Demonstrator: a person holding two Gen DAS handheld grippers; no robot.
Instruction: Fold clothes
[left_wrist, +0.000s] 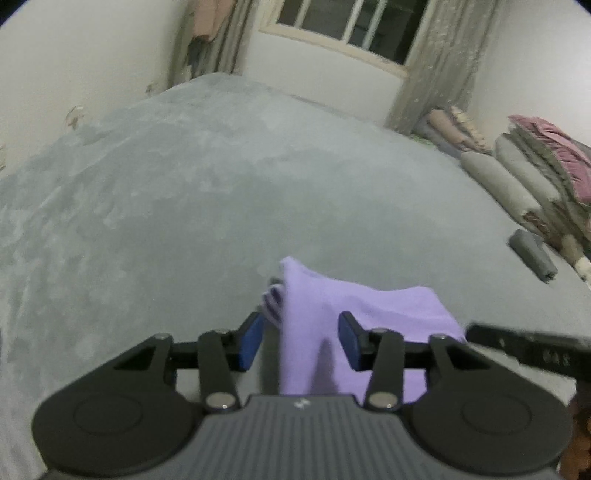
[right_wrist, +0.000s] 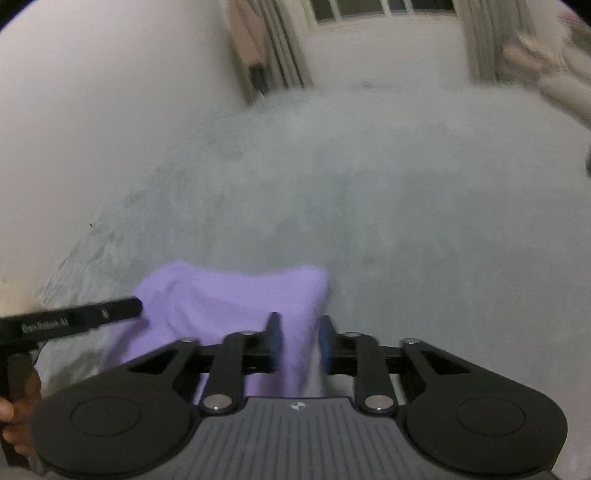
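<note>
A small lavender knit garment (left_wrist: 354, 314) lay bunched at the near edge of the grey plush bed cover (left_wrist: 221, 177). The left tool (left_wrist: 301, 341) stood spread, a fold of the cloth rising between its blue pads (left_wrist: 251, 341) without being pressed. The right tool (right_wrist: 299, 341) had its pads nearer together with a strip of the same cloth between them; blur hid whether they pinched it. Folded grey and pink bedding (left_wrist: 535, 173) was stacked along the far right wall.
</note>
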